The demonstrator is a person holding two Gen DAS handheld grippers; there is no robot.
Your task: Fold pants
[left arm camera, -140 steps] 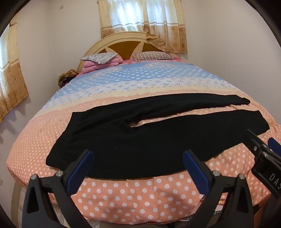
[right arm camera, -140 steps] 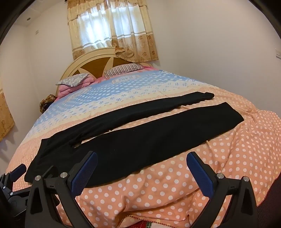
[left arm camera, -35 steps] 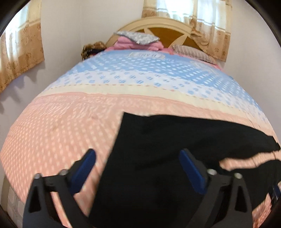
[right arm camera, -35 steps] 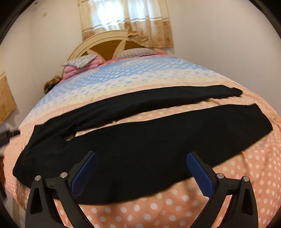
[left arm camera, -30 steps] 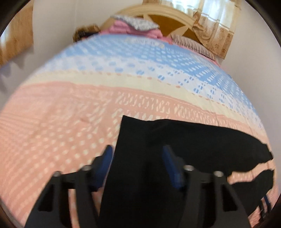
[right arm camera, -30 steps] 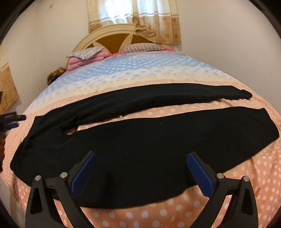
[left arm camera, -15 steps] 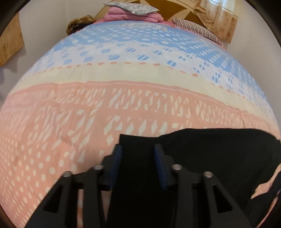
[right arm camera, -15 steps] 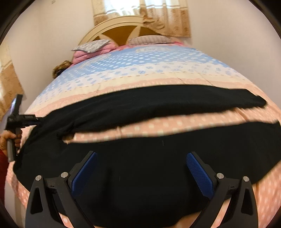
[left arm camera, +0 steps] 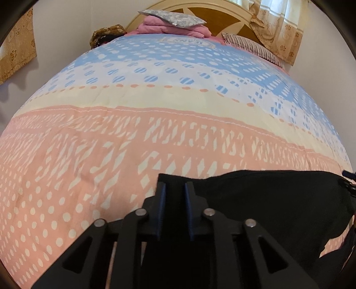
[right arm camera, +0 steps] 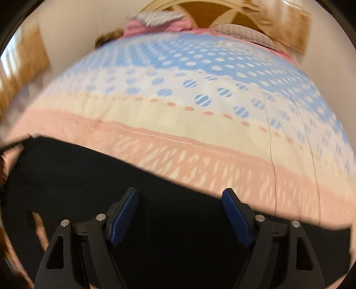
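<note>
The black pants (left arm camera: 267, 200) lie flat on the bed's quilt (left arm camera: 133, 133). My left gripper (left arm camera: 173, 189) is shut on the far waistband corner of the pants, with black cloth between its blue pads. In the right wrist view, which is blurred by motion, the pants (right arm camera: 89, 177) fill the lower part. My right gripper (right arm camera: 180, 197) is open, low over the far edge of the upper leg, its blue pads either side of the cloth.
The quilt (right arm camera: 200, 124) runs from peach through cream to blue dots toward the headboard (left arm camera: 200, 11). Pillows and a pink blanket (left arm camera: 173, 24) lie at the head. Curtains (left arm camera: 278, 26) hang at the right. A wall stands at the left.
My left gripper has closed on the waistband corner. My right gripper has moved forward and down over the pants to the far leg's edge and has partly narrowed.
</note>
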